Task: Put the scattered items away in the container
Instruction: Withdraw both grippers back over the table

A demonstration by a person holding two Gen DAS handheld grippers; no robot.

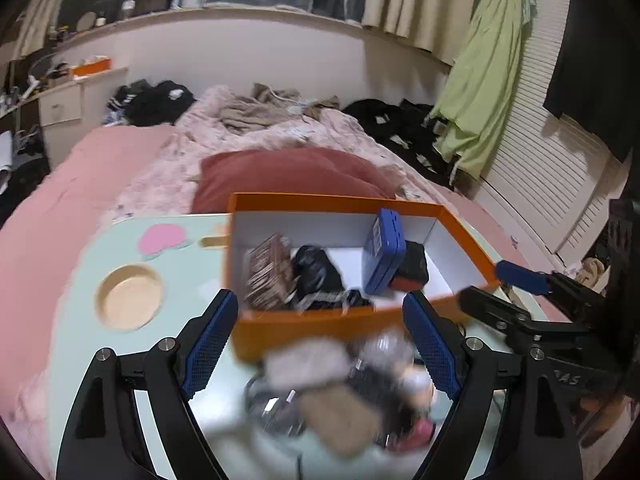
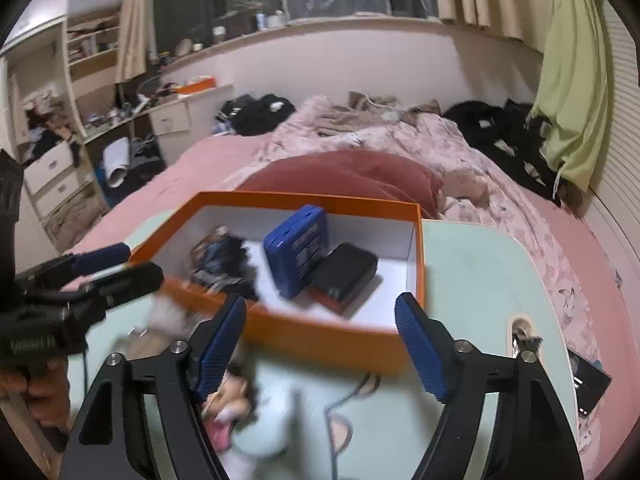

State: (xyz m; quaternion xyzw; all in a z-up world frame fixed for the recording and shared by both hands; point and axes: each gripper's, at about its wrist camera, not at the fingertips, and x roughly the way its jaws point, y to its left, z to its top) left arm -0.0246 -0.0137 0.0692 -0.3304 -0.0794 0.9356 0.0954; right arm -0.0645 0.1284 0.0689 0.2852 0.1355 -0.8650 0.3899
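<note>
My left gripper (image 1: pixel 320 344) is spread wide with nothing between its blue pads, hanging over the blurred heap of loose items (image 1: pixel 344 396) on the near part of the mint-green table (image 1: pixel 80 328). My right gripper (image 2: pixel 320 344) is just as wide and also empty, poised over the near wall of the orange box (image 2: pixel 320 334).

To do this pick well, I judge I should slow down first, since the heap is smeared by motion in both views. Then I would bring the left gripper down on 1 item at the top of the pile, the beige fuzzy piece (image 1: pixel 340 420) being the easiest target, and close only once both pads straddle it. A dark cable (image 1: pixel 256 384) seems to run through the heap, so I would lift gently in case it drags neighbours along. The right gripper should stay out of the drop path over the box.

Counts: 2 grippers, both bare. 1 orange box, sitting on the far side of the table, touching nothing on the pink bed (image 1: pixel 52 208) behind. Inside it I make out 4 things: 1 blue case (image 2: pixel 298 250) standing on edge, 1 black and red block (image 2: pixel 346 274) leaning beside it, 1 dark crumpled bundle (image 1: pixel 318 274), and 1 brownish packet (image 1: pixel 270 276). The heap probably holds 5 or more pieces, but the blur prevents a firm count. 1 round recess (image 1: pixel 130 296) sits in the table at left.
</note>
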